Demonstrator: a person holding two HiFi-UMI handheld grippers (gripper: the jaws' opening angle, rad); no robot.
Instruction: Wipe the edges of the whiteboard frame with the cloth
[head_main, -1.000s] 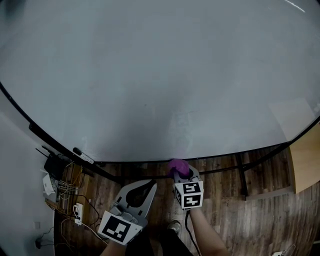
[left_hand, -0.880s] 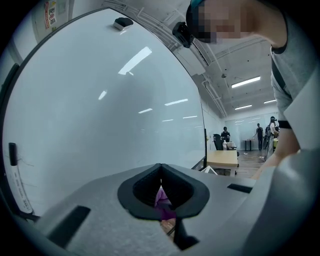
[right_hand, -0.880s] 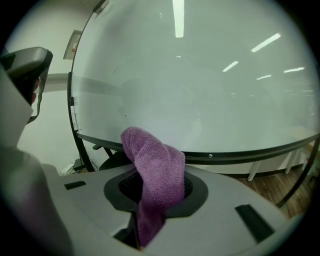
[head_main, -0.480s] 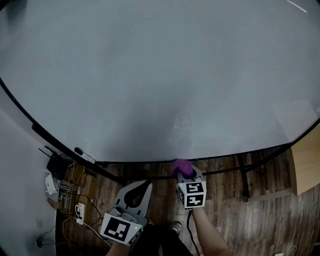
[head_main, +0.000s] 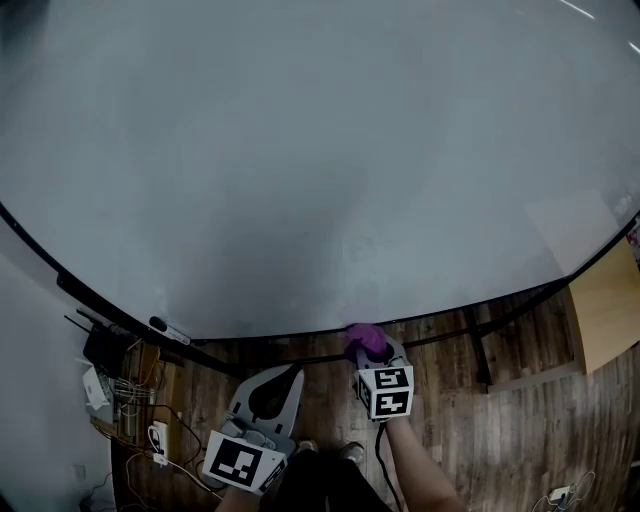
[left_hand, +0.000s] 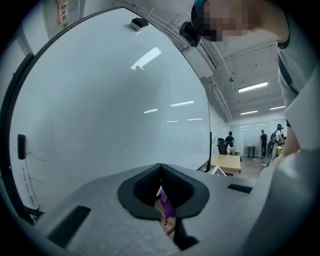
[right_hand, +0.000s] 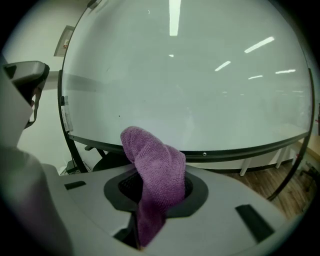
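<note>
Whiteboard (left_hand: 100, 110) hogs the left and middle
Left gripper (left_hand: 161, 170) at bottom centre, jaws pressed together, bit of purple cloth (left_hand: 167, 208) peeking through below them.

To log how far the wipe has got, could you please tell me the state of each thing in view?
Left claw: shut, empty.
Right claw: shut on the cloth.
Cloth: bunched, sticking up out of the right claw by the frame's bottom edge; contact unclear.
Whiteboard: upright, blank.
Marker: lying along the board's lower edge.
</note>
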